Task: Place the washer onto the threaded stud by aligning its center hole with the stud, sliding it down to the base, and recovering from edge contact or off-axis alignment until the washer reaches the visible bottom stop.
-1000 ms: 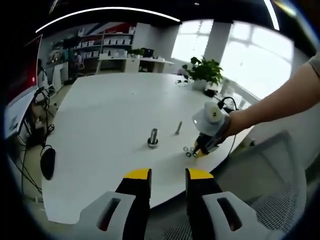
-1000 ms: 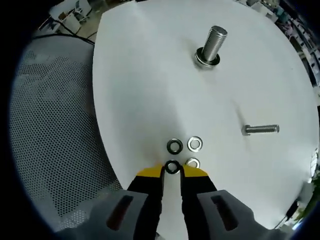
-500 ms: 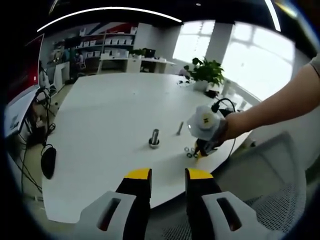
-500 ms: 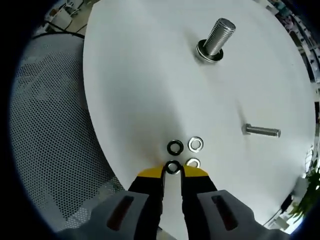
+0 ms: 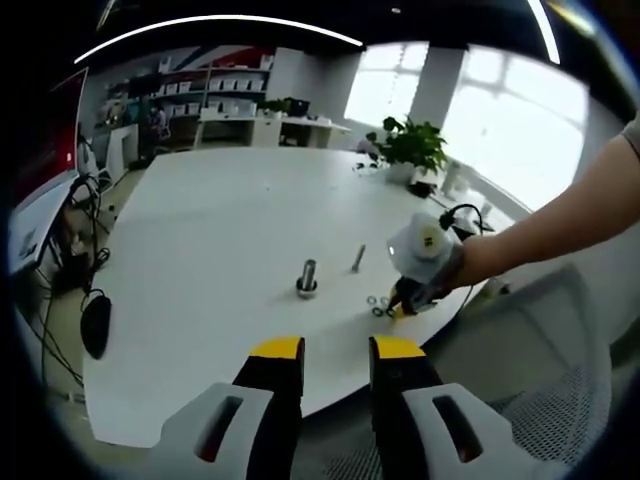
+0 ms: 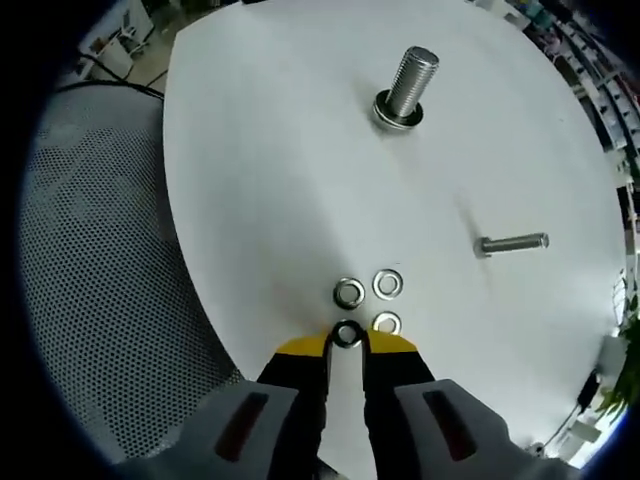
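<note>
The right gripper (image 6: 346, 345), almost closed on a washer (image 6: 347, 333) at the table (image 6: 260, 180) edge, has hardly moved in the last second, so the stud (image 6: 407, 82) waits, while the left gripper (image 5: 337, 350) hangs half-open, empty.

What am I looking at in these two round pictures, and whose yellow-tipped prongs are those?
A person holds a hand tool in each hand; each carries a fisheye camera looking along its own claw. In the left gripper view, the left claw hangs empty and apart over the round white table, with the right claw reaching in. In the right gripper view, the right claw has a small metal ring washer between its tips. Three more washers lie beside it. Further off stand an upright threaded steel stud and a loose bolt lying flat.
</note>
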The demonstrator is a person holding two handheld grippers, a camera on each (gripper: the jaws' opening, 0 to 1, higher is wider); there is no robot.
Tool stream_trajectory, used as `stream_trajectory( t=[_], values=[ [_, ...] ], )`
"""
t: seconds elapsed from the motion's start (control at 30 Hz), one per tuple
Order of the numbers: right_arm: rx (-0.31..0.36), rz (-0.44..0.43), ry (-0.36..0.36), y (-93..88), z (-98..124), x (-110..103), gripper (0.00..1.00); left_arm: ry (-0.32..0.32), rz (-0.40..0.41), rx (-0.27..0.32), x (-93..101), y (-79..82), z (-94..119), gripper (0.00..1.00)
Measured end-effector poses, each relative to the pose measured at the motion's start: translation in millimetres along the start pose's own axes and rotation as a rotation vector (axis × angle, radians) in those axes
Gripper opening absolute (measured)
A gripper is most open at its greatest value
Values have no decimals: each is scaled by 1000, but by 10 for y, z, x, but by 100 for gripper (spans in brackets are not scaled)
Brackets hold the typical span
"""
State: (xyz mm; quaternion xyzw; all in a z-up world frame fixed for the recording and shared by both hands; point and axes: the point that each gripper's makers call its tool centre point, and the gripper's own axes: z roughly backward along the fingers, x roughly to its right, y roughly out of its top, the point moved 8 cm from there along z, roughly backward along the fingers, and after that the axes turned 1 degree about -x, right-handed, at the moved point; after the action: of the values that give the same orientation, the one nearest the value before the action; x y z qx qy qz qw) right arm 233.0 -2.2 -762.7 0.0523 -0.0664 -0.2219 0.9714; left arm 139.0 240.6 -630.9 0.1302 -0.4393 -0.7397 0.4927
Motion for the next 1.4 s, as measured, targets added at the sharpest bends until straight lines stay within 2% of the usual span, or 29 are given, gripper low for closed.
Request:
stream_trajectory(
  t=[0.03, 0.1, 0.23, 0.43, 0.5, 0.63, 0.8, 0.97, 1.2, 1.3, 1.4],
  values=[
    [29, -4, -7, -25, 2, -3, 14, 1, 1, 2, -2, 1, 2, 24],
    [75, -68, -4, -69, 0, 2, 14, 1, 5, 3, -3, 1, 3, 24],
    [112, -139, 14, -116, 11, 27, 14, 2, 2, 10, -2, 8, 8, 24],
    [103, -160, -2, -115, 18, -4, 13, -1, 5, 8, 1, 1, 3, 24],
    [139, -175, 8, -82, 56, -39, 13, -1, 4, 7, 2, 0, 2, 24],
    [145, -125, -9, -64, 120, -36, 13, -5, 1, 3, 8, -2, -2, 24],
    [164, -190, -9, -28, 212, 146, 13, -10, -2, -2, 15, -8, -7, 23],
    [195, -186, -51, 49, 334, 349, 13, -5, 8, 3, 2, -9, -1, 23],
    [229, -227, -87, 162, 467, 693, 13, -6, 3, -2, 9, -10, -4, 23],
    [246, -244, -95, 218, 522, 774, 13, -2, -7, -4, 9, -7, -5, 23],
    [237, -190, -114, 292, 548, 831, 13, -1, -2, -6, 4, -10, -6, 23]
  ],
)
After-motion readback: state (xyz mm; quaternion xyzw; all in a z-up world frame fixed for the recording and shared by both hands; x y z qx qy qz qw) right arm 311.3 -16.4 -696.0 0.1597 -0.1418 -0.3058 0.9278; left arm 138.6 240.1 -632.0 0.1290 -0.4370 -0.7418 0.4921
